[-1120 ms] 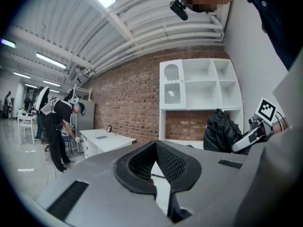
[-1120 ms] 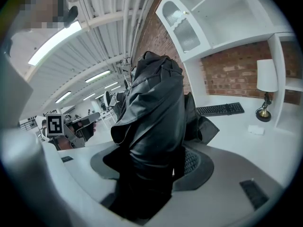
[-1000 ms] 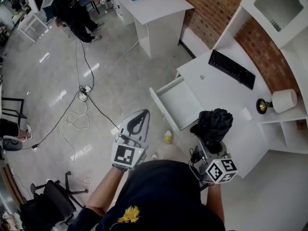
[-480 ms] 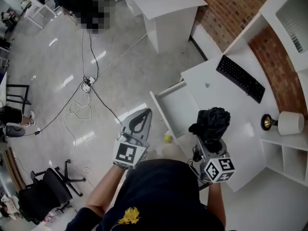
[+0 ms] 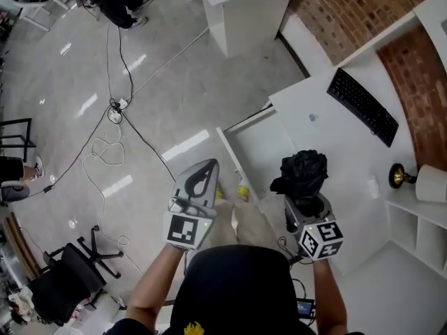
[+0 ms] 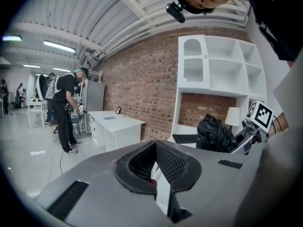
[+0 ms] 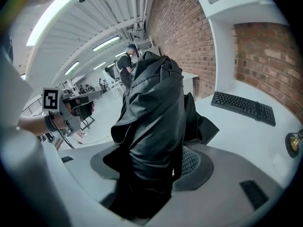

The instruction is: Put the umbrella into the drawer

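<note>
The person stands at a white counter (image 5: 349, 162) built against a red brick wall (image 5: 346, 5), a claw in each hand. The right claw (image 5: 305, 198) is clamped on a black, crumpled folded fabric umbrella (image 5: 304, 173). The bundle fills the gap between its jaws and sticks out past their tips. Seen from above, the umbrella is up in the air over the near part of the counter, just to the right of the open white drawer (image 5: 269, 149) and not inside it.

The drawer is pulled out from the counter's left end toward the glossy grey floor (image 5: 167, 82), and its white bottom is bare. The left claw (image 5: 207, 166) hangs over the floor just left of the drawer front. Its jaws meet at the tips with nothing gripped between them, and only a loop-shaped opening shows behind the tips.

Further back on the counter lies a black computer keyboard (image 5: 363, 107). To its right, by the shelves, a small brass ornament (image 5: 399, 176) stands beside a white lampshade (image 5: 433, 183). Black cables (image 5: 112, 110) trail across the floor to a power strip. A black office chair (image 5: 70, 278) stands at the lower left. Across the room another person in dark clothes (image 6: 64, 110) stands near a second white desk (image 6: 116, 126).
</note>
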{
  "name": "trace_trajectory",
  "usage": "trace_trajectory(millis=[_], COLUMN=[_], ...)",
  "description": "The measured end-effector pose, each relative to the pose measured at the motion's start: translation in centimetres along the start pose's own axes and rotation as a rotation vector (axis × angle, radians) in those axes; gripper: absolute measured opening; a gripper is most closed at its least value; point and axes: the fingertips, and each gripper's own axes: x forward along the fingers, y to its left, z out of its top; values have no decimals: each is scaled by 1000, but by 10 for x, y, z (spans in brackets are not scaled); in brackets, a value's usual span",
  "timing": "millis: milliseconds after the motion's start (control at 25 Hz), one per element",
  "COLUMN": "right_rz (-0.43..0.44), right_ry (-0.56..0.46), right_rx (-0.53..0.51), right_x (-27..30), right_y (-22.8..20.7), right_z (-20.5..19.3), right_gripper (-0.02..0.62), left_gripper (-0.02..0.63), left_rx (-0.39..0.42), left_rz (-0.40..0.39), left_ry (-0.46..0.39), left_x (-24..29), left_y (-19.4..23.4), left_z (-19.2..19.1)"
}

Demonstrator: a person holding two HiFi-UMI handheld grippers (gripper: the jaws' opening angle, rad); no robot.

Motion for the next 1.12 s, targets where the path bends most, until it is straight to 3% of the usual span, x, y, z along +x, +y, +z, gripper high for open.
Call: trace_trajectory(millis=[200,360,760,1120], right_rz=[-5,-14,-29,-43], right_ry=[32,54,143,188], right_rx=[9,-4,36,87], right_x=[40,76,166,229], right_y=[-3,-1,-26,-51], right_z=[-11,-23,-81,-118], right_gripper=[256,256,256,256], left_gripper=[17,17,17,17], left_rx=[-29,-81,-67,-122], left_rz=[-19,-31,-35,-22], left_ry=[85,38,96,110], left_x=[11,25,70,92], left_y=[13,24,35,38], left_z=[-50,-71,-148,-196])
